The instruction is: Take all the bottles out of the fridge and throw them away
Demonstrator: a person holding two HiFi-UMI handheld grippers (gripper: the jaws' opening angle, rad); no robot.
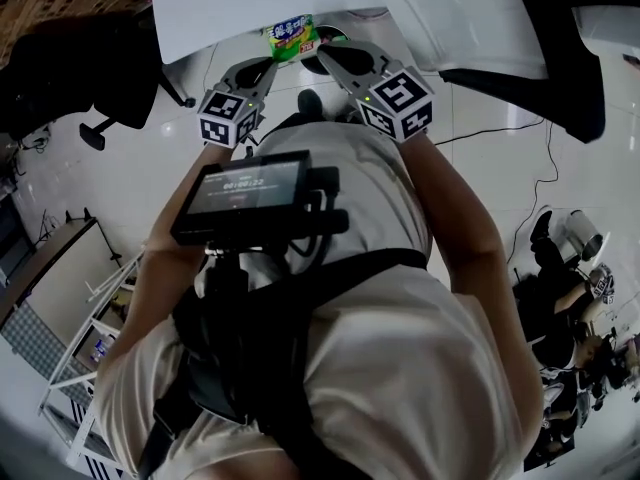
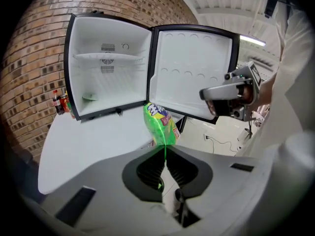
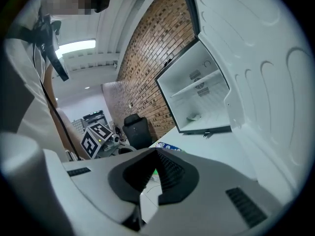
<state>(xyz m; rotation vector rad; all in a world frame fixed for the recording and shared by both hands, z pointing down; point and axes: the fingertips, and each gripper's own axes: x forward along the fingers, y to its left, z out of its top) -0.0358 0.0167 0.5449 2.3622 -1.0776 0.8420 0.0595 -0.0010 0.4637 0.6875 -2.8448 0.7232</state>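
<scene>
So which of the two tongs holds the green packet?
The left tongs, closed on the edge of the green packet; the right tongs are shut and empty.

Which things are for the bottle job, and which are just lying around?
For the job: open fridge; bottles standing outside it.
Just around: green snack bag, pinched in the left gripper; black chair.

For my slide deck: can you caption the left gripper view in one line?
Left gripper pinches a green snack bag in front of the open mini fridge on a white table.
</scene>
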